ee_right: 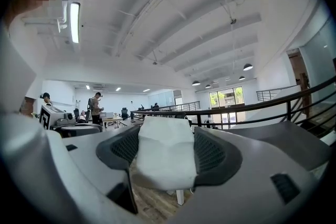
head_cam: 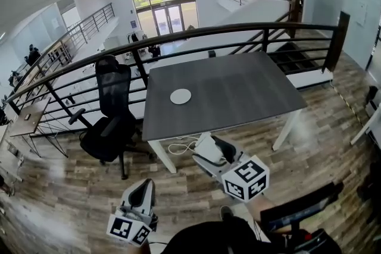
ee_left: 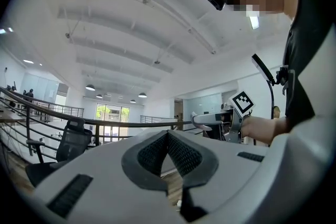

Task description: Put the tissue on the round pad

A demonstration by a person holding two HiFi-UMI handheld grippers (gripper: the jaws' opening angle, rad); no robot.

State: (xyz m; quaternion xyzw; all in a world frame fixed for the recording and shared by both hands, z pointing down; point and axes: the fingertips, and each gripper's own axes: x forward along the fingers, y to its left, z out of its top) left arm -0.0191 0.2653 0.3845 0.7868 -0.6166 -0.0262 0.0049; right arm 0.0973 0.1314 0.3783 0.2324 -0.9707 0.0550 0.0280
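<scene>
The white round pad (head_cam: pixel 180 96) lies on the dark grey table (head_cam: pixel 238 92), near its left part. My right gripper (head_cam: pixel 211 147) hangs in front of the table's near edge, above the floor, shut on a white tissue pack (head_cam: pixel 205 151). In the right gripper view the tissue (ee_right: pixel 165 157) fills the gap between both dark pads (ee_right: pixel 212 157). My left gripper (head_cam: pixel 144 186) is lower left, nearer my body, with its jaws meeting at the tips (ee_left: pixel 168 135) and nothing between them.
A black office chair (head_cam: pixel 113 122) stands left of the table. A black railing (head_cam: pixel 178 35) runs behind the table, with an open floor below. White cables (head_cam: pixel 178 144) lie on the wood floor by the table's near left leg (head_cam: pixel 162 157).
</scene>
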